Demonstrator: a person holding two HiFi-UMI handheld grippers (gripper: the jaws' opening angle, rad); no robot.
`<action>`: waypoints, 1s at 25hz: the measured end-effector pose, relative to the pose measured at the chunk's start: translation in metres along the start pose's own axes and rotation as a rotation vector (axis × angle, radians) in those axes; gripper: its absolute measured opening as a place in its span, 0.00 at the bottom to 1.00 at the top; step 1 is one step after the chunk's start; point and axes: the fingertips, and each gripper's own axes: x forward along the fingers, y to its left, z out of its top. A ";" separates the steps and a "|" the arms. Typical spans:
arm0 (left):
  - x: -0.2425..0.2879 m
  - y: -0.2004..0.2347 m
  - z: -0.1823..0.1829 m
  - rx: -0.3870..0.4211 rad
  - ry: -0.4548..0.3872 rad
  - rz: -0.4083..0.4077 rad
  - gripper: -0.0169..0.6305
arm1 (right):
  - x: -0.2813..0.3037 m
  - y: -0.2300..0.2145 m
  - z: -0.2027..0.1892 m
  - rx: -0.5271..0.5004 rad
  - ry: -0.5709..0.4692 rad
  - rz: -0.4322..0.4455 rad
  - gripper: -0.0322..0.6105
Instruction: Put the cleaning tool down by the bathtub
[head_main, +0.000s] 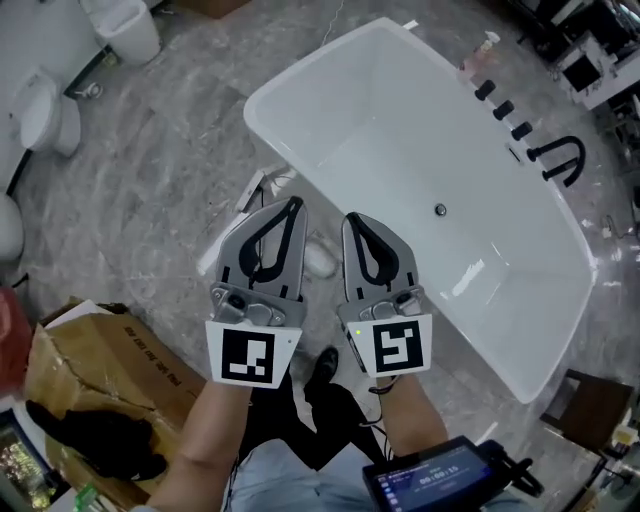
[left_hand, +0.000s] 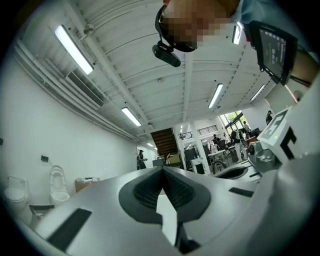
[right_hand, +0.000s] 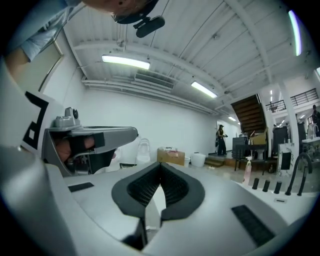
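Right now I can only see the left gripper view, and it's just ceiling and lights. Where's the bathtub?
Observer: In the head view, the white bathtub lies just beyond the left gripper.
Operator: Is my other gripper holding anything?
Observer: No. The right gripper view shows the right gripper with its jaws together and nothing between them.
Operator: Then where's the cleaning tool?
Observer: A white object, maybe the tool, lies on the floor beside the tub, partly under the grippers.

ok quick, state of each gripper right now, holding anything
left gripper: closed, jaw tips together, holding nothing
right gripper: closed, jaw tips together, holding nothing
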 end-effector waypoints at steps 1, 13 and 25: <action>-0.002 0.000 0.018 0.007 -0.015 0.008 0.05 | -0.004 -0.002 0.020 -0.009 -0.026 -0.007 0.07; -0.035 -0.015 0.184 0.041 -0.083 0.082 0.05 | -0.085 -0.004 0.183 -0.079 -0.140 -0.057 0.07; -0.049 -0.034 0.245 0.059 -0.151 0.084 0.05 | -0.125 -0.007 0.231 -0.124 -0.193 -0.092 0.07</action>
